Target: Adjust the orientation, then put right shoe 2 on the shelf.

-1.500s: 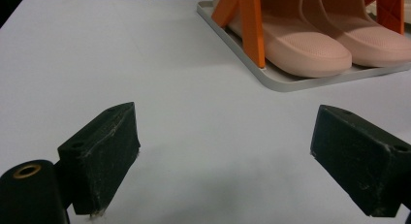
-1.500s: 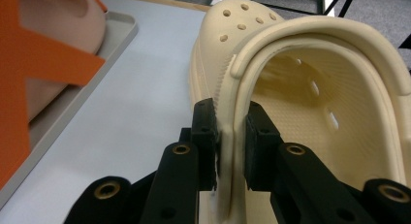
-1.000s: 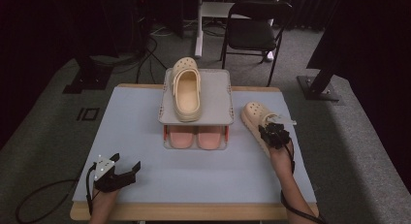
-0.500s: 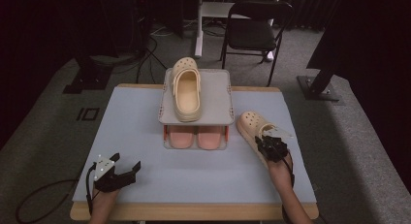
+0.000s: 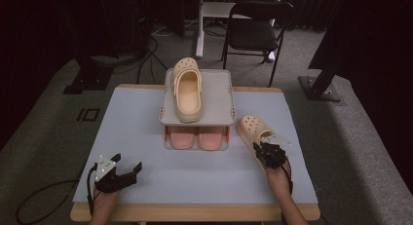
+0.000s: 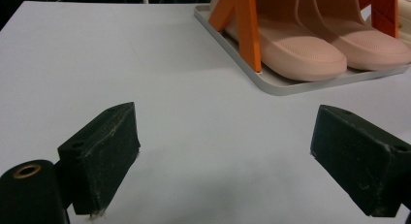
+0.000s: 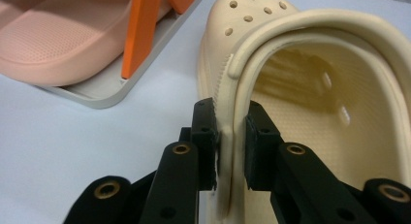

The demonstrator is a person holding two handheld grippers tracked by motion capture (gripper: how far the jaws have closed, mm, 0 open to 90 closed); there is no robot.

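The right tool [image 7: 231, 146] is clamped on the side wall of a cream clog [image 7: 310, 103], its two black pads pinching the thin foam edge near the heel opening. The clog is pale cream foam with round holes over its toe, a pebbled footbed and a heel strap folded forward across the opening. In the high view it lies on the tabletop [image 5: 136, 127] just right of the grey shoe rack [image 5: 214, 101], toe pointing away from the person. A matching clog [image 5: 187, 91] lies on the rack's top shelf, and pink slippers [image 5: 197, 137] sit underneath. The left tool [image 5: 127, 172] rests open at the near left, holding nothing.
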